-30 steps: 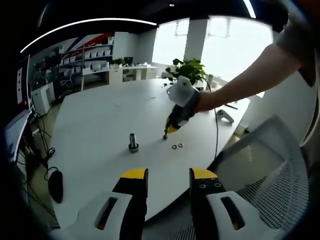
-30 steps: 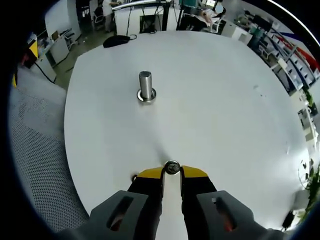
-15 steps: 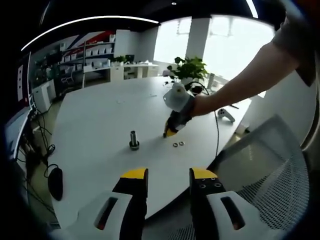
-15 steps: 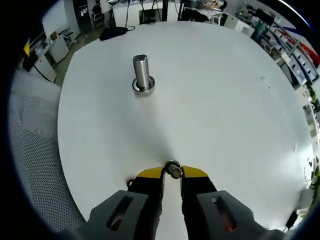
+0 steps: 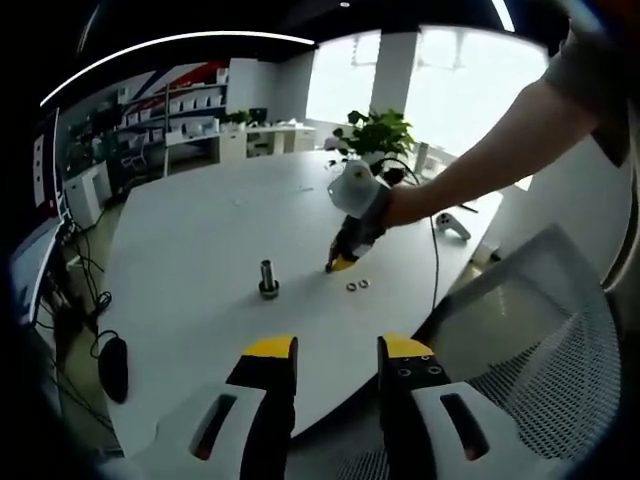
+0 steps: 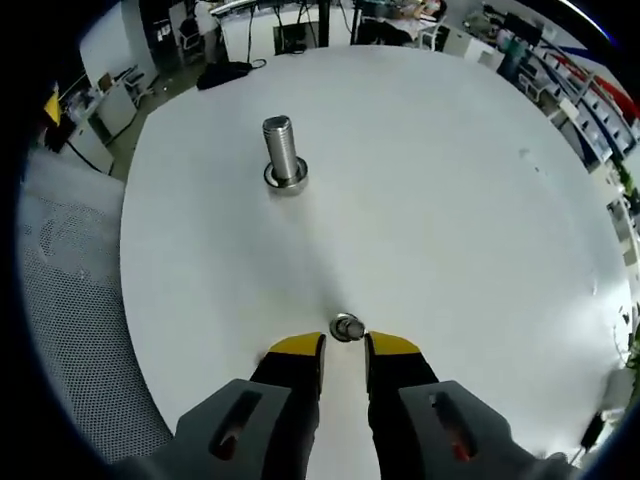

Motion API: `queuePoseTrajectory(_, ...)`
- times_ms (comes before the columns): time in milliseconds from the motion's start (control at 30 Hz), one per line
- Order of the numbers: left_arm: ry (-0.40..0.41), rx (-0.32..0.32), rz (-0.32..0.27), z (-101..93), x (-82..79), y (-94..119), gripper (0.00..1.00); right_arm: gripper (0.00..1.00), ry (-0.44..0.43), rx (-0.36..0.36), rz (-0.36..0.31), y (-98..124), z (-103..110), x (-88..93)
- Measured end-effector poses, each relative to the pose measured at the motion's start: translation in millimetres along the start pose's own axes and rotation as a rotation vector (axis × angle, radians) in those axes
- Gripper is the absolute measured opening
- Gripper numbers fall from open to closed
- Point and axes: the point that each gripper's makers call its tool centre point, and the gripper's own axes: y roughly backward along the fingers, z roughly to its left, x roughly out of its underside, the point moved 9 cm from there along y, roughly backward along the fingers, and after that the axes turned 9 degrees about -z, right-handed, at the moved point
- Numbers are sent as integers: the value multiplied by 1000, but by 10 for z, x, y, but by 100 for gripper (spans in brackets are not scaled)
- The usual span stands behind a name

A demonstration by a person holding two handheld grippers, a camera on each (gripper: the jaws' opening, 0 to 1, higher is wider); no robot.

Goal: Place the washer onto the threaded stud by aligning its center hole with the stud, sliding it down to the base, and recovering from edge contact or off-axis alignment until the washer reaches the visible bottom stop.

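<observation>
Washer (image 6: 346, 327): one piece, lying flat on the white table (image 6: 470, 200), on the near side of the threaded stud (image 6: 283, 150) and well apart from it

Stud: upright, bare along all its visible thread; a ring shows at its foot, which I take for the bottom stop, though I cannot tell whether it is part of the stud or a separate piece

Right gripper (image 6: 345, 346): on the near side of the stud, tips just short of the washer, jaws narrowly parted with nothing between them. I judge the washer to be out of its hold and resting on the table. In the left gripper view it (image 5: 340, 264) stands tip-down on the table, to the right of the stud (image 5: 267, 279)

Left gripper (image 5: 335, 350): held far back from the stud, off the table edge, jaws wide and empty

Two more small rings (image 5: 356, 287): on the table to the right of the stud, near the right gripper's tip

Progress: nothing counted as done. Washer not on the stud. Left to do by my reckoning: grip, carry over the stud, line up the hole, slide down to the stop
</observation>
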Motion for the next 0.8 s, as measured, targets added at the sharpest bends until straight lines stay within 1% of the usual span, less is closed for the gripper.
queuePoseTrajectory(167, -1, 1, 1, 0, 0, 0, 29, 18, -9, 10, 10, 55, -7, 114)
queuePoseTrajectory(300, 5, -1, 1, 7, 2, 3, 29, 19, -18, 13, 19, 136, 32, 189)
queuePoseTrajectory(433, 1, 3, 0, 6, -2, 3, 29, 19, 25, -17, 35, 171, 106, 235)
queuePoseTrajectory(600, 0, -3, -5, 11, -6, 9, 29, 20, 41, -46, 33, 197, 210, 263)
queuePoseTrajectory(633, 0, -3, -4, 12, -3, 8, 29, 20, 47, -55, 51, 189, 229, 284)
queuePoseTrajectory(700, -1, -1, 2, 9, 5, 5, 29, 20, 49, -62, 61, 186, 245, 302)
queuePoseTrajectory(800, -2, -3, 3, 11, 9, 5, 29, 22, 28, -74, 47, 199, 275, 304)
